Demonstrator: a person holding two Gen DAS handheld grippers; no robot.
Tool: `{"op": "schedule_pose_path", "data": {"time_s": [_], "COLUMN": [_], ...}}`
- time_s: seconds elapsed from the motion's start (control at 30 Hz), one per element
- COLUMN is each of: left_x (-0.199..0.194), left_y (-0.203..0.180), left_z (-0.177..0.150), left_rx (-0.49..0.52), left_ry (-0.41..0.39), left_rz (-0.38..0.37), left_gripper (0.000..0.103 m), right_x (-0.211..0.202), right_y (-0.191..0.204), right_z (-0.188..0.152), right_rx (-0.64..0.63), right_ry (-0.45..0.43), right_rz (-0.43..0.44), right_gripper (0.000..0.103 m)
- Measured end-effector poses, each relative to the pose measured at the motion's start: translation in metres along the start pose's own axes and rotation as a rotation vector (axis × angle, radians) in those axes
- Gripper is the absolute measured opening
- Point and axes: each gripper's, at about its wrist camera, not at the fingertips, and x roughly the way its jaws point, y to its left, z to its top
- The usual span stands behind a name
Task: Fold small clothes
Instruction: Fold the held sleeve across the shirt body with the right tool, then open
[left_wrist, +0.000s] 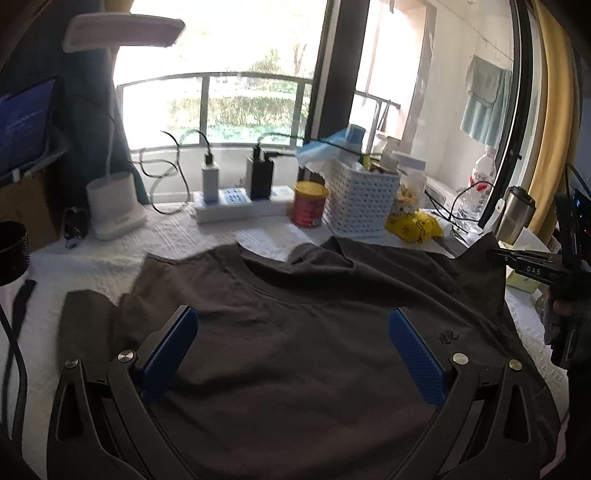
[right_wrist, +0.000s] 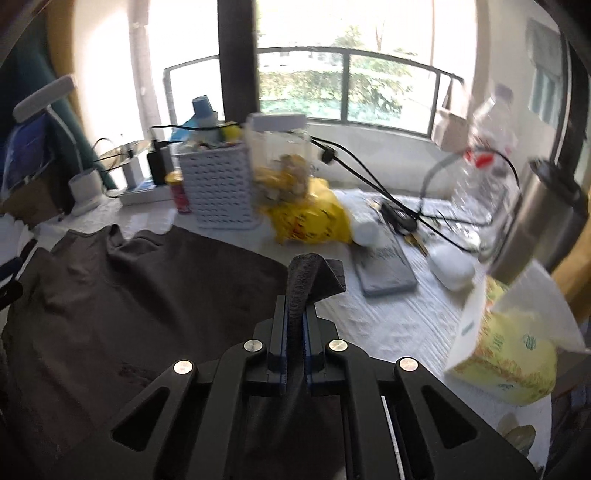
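- Two grippers at work on one dark shirt (left_wrist: 295, 332), spread on the white-covered table (left_wrist: 177, 240), collar toward the window.
- Left gripper (left_wrist: 293, 345) hovers over the chest, jaws wide apart, holding nothing.
- Right gripper (right_wrist: 295, 332) is clamped on the shirt's right edge, cloth lifted between the pads.
- Step, likely: first side fold.
- Next: carry that edge leftward across the body; left could pin the cloth.

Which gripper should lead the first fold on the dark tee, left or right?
Right, likely. The right gripper is already shut on the t-shirt's edge, the cloth pinched between its fingers. The left gripper hangs open over the shirt's middle, holding nothing.
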Motion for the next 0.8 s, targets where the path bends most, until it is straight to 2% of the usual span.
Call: {"op": "schedule_pose_path", "data": {"time_s": [0.2,0.6,0.7,0.77,0.8], "left_x": [-0.021,-0.034,-0.034,-0.036,-0.038], "left_y": [0.031,0.084,0.093,0.094,0.093], "left_z": [-0.002,-0.019,-0.021,-0.020,-0.020], "left_rx": [-0.026,-0.087,-0.107,-0.106,-0.103], "left_ry": [-0.051,-0.037,-0.034,-0.040,-0.043], "left_rz": [0.013,0.024,0.027,0.028,0.028], "left_gripper": [0.102,0.102,0.102,0.102,0.102], "right_x": [0.007,0.044,0.050,0.046,0.042], "right_y": [0.042,0.096,0.102,0.108,0.110], "right_z": [0.006,-0.006,-0.007,-0.007,-0.007], "right_rx": [-0.044,-0.051,-0.023,-0.031,-0.037], "right_ry": [0.032,0.150,0.193,0.182,0.176], "right_rz": [0.029,0.041,0.110,0.118,0.128], "right_gripper": [0.008,0.008,0.009,0.024,0.027]}}
